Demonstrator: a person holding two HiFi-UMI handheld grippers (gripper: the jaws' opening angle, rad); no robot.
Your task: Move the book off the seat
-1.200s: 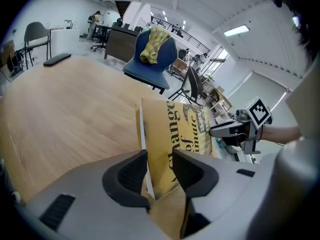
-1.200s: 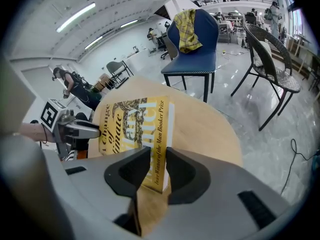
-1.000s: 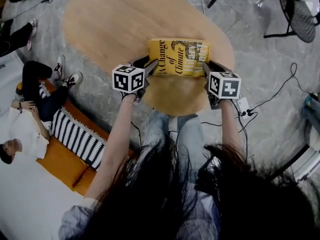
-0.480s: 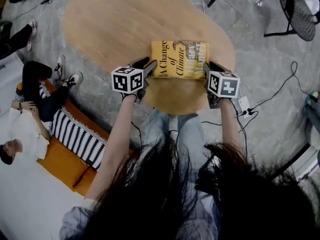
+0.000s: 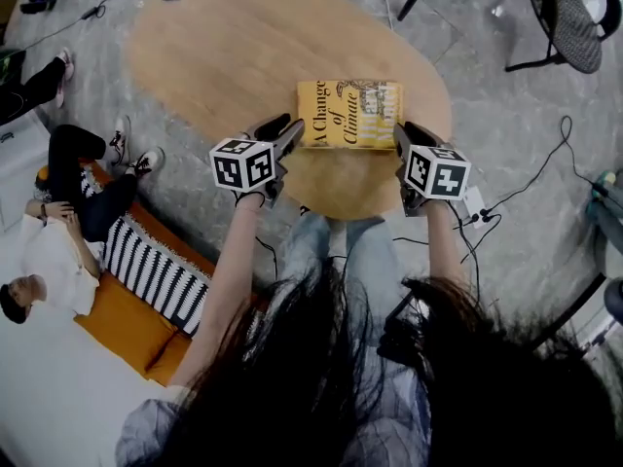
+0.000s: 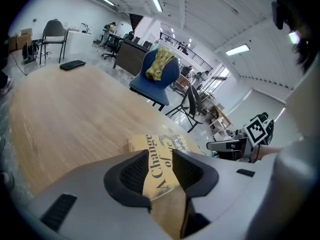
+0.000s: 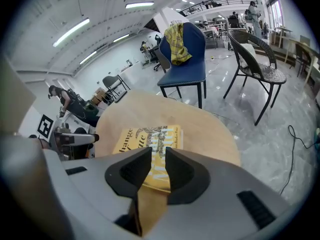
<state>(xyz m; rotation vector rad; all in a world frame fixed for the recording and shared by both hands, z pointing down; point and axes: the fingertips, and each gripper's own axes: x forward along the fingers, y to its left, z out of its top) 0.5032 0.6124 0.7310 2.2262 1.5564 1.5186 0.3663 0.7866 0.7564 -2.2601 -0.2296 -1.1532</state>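
Note:
A yellow book [image 5: 348,113] titled "A Change of Climate" lies flat on the oval wooden table [image 5: 224,47], near its front edge. My left gripper [image 5: 287,129] sits just off the book's left edge and is open, with nothing between its fingers. In the left gripper view, the book [image 6: 160,149] shows beyond the gap of that gripper [image 6: 160,160]. My right gripper [image 5: 401,136] is at the book's right edge, its jaws a narrower way apart and pressing on nothing. The book [image 7: 150,139] lies ahead of it [image 7: 158,159] in the right gripper view.
A blue chair [image 7: 182,49] draped with a yellow cloth stands behind the table, a wicker chair [image 7: 255,54] to its right. A dark phone [image 6: 72,64] lies at the table's far end. An orange sofa [image 5: 127,319] with a person on it is at the left. Cables [image 5: 526,193] trail at the right.
Both grippers have drawn back a little toward me from the book's sides. The book stays flat on the table in about the same place.

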